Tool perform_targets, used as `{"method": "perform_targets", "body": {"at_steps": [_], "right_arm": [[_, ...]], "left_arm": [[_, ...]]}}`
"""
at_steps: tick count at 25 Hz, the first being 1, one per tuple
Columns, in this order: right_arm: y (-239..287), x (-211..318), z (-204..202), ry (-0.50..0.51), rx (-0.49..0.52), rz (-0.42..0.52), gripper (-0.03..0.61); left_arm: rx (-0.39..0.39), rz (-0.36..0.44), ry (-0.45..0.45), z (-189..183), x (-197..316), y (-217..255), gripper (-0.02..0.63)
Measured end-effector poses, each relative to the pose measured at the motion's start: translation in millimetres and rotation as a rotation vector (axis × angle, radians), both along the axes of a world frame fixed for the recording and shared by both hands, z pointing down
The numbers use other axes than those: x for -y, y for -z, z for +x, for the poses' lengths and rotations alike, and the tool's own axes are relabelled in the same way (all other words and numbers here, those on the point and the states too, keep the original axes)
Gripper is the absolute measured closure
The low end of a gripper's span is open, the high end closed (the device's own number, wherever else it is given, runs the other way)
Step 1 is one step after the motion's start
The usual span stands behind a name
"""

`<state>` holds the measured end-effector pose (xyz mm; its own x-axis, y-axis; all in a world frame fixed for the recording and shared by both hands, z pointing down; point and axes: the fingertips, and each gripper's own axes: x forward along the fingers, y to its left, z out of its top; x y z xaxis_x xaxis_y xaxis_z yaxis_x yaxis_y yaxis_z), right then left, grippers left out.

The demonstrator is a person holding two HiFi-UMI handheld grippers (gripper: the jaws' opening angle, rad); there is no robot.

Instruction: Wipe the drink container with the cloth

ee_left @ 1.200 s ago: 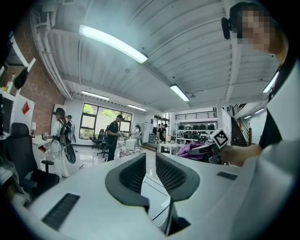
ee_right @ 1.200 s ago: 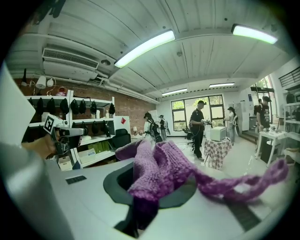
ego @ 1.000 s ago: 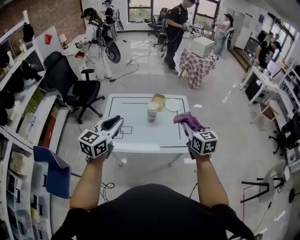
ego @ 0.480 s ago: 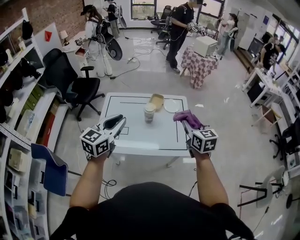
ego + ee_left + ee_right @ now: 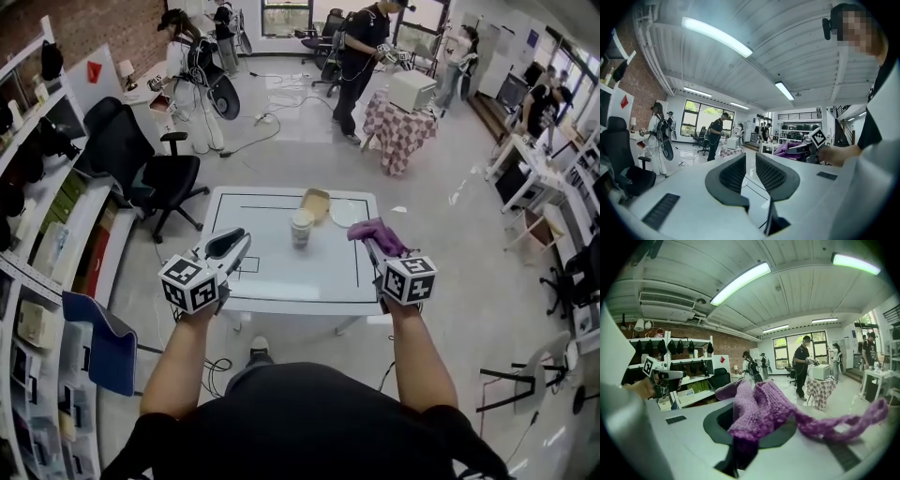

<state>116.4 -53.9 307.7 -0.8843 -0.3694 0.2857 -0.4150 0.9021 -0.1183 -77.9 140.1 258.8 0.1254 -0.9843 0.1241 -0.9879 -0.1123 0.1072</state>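
Table [image 5: 281, 281] under drink container [image 5: 301, 228], head view only; cloth [image 5: 759, 411] in right tool [image 5: 372, 248]

We see a white table [image 5: 281, 281] ruled with thin black lines. On it the drink container [image 5: 301, 227] is cream, the dish [image 5: 316, 201] behind it tan, and the plate [image 5: 345, 212] white. Over the table's right edge the cloth [image 5: 378, 234] is purple knit. At its near edge the left gripper [image 5: 231, 246] and right gripper [image 5: 373, 247] are white with black pads, their cubes patterned in black-and-white squares. Far beyond the table, a tablecloth [image 5: 396, 131] is red-and-white checked.
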Motion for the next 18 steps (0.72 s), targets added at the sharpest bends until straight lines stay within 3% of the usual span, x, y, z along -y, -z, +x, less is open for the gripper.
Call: {"method": "perform_targets", "body": {"at_steps": [18], "right_arm": [[-19.8,69.7,-120.6,-0.115,-0.024,-0.023,0.503]], "left_arm": [[-0.023,-0.034,-0.135,-137.7,103.9,-24.8,0.531]]}}
